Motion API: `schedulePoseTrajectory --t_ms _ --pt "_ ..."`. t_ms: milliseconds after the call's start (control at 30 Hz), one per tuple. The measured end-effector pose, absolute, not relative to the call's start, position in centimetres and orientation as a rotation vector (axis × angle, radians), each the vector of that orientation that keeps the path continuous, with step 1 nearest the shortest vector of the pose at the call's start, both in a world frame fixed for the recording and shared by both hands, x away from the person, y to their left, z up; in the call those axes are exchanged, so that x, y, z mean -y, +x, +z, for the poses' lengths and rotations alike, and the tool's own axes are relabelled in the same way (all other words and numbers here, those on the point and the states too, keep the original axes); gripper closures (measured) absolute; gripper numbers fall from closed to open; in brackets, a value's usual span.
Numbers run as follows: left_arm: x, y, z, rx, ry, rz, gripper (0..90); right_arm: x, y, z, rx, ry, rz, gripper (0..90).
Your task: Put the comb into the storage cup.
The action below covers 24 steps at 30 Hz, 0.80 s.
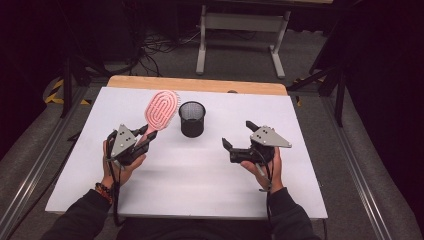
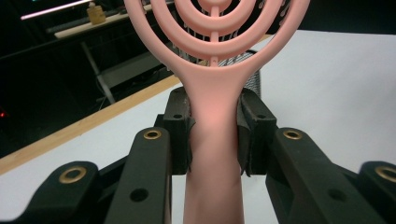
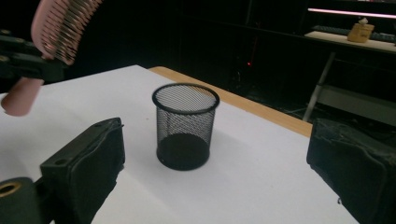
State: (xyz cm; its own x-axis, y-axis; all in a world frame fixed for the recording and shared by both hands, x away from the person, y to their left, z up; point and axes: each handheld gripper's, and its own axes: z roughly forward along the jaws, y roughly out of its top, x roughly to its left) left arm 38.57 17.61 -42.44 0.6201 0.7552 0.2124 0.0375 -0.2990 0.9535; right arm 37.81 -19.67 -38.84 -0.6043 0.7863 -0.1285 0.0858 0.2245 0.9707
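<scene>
A pink hairbrush (image 1: 162,110) with a looped, open head is held off the table by its handle. My left gripper (image 1: 146,137) is shut on that handle, and in the left gripper view both pads press the pink hairbrush (image 2: 214,121) from either side. A black mesh cup (image 1: 192,118) stands upright on the white table (image 1: 200,175), just right of the brush head. My right gripper (image 1: 239,135) hovers open to the right of the cup, nothing between its jaws. In the right gripper view the mesh cup (image 3: 185,126) stands ahead, with the hairbrush (image 3: 60,28) at top left.
The white table top has a wooden strip (image 1: 197,83) along its far edge. Beyond it stands a grey table frame (image 1: 242,30) on the floor, with cables. Metal rails (image 1: 30,175) run along both sides of the table.
</scene>
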Motion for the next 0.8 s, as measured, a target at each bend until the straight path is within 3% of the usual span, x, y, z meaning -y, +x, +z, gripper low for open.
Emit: schedulePoseTrajectory --t_ms 800 --pt "-10.3 37.9 -43.3 -0.498 1.735 0.797 69.4 13.6 38.2 -36.2 -1.935 0.713 1.614 7.0"
